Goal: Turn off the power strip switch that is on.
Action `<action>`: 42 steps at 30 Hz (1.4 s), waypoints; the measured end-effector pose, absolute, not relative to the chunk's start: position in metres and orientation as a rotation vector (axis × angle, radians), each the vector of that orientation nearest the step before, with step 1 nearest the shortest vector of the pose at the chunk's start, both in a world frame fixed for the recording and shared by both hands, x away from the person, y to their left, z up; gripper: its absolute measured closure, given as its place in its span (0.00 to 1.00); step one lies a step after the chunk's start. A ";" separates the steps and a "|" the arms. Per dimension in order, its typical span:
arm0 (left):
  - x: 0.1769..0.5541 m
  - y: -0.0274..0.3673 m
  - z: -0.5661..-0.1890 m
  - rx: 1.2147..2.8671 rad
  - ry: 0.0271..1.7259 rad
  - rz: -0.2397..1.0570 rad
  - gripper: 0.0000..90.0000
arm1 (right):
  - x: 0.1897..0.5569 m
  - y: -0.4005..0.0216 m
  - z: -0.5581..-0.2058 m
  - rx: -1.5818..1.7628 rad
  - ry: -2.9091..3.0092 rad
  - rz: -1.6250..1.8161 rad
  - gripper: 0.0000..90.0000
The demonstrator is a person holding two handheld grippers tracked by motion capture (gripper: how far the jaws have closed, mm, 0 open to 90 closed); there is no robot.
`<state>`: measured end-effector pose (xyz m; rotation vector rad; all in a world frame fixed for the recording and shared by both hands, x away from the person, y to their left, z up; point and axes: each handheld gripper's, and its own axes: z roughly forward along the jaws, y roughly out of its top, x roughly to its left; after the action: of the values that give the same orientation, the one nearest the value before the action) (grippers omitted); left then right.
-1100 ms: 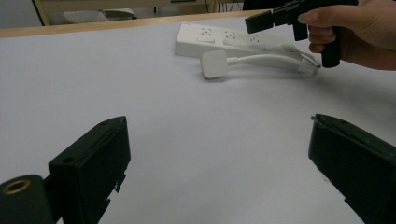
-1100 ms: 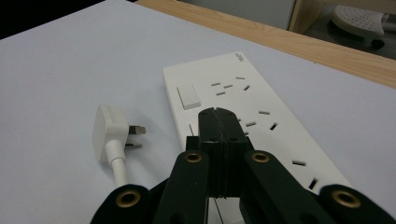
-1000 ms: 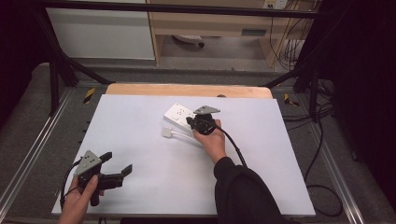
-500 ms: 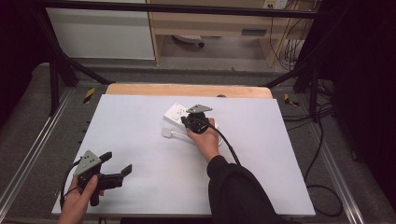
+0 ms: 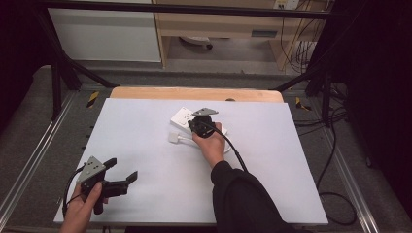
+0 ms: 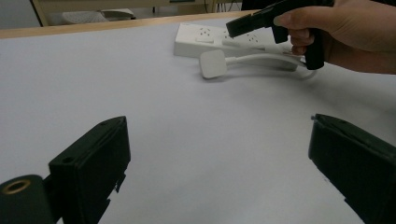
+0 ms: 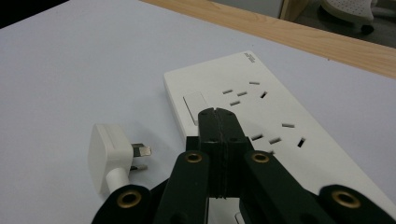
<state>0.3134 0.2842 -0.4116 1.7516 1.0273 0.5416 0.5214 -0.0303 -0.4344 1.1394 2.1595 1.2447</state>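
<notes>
A white power strip lies flat at the back middle of the white table; its sockets and switch face up. The strip's white plug rests on its side just left of it, prongs toward the strip, with its cable running back under the hand. My right gripper hovers low over the strip's near end, shut with nothing between the jaws. My left gripper is held near the front left corner, wide open and empty, pointing at the strip and plug.
A wooden strip borders the table's far edge. Metal rails and black frame legs stand on both sides, with cables on the floor at the right. Bare white surface spreads between the two grippers.
My right gripper has shifted slightly to the left over the power strip, still shut. The left gripper, strip and plug have not moved.
</notes>
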 end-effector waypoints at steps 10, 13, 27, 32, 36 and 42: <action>0.314 0.284 -0.412 1.757 1.027 0.539 0.06 | 0.524 -0.026 -0.437 1.154 2.172 1.210 1.00; 0.314 0.283 -0.412 1.762 1.027 0.537 0.06 | 0.524 -0.026 -0.437 1.156 2.170 1.208 1.00; 0.314 0.283 -0.412 1.760 1.027 0.535 0.06 | 0.527 -0.025 -0.438 1.187 2.180 1.205 1.00; 0.314 0.283 -0.412 1.761 1.027 0.536 0.06 | 0.528 -0.024 -0.439 1.191 2.186 1.193 1.00; 0.314 0.284 -0.412 1.761 1.028 0.537 0.06 | 0.529 -0.023 -0.439 1.191 2.185 1.190 1.00; 0.314 0.283 -0.412 1.761 1.028 0.535 0.06 | 0.529 -0.022 -0.439 1.188 2.189 1.185 1.00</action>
<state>0.3136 0.2830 -0.4123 1.7605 1.0277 0.5347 0.5288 -0.0225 -0.4389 1.1885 2.1895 1.1854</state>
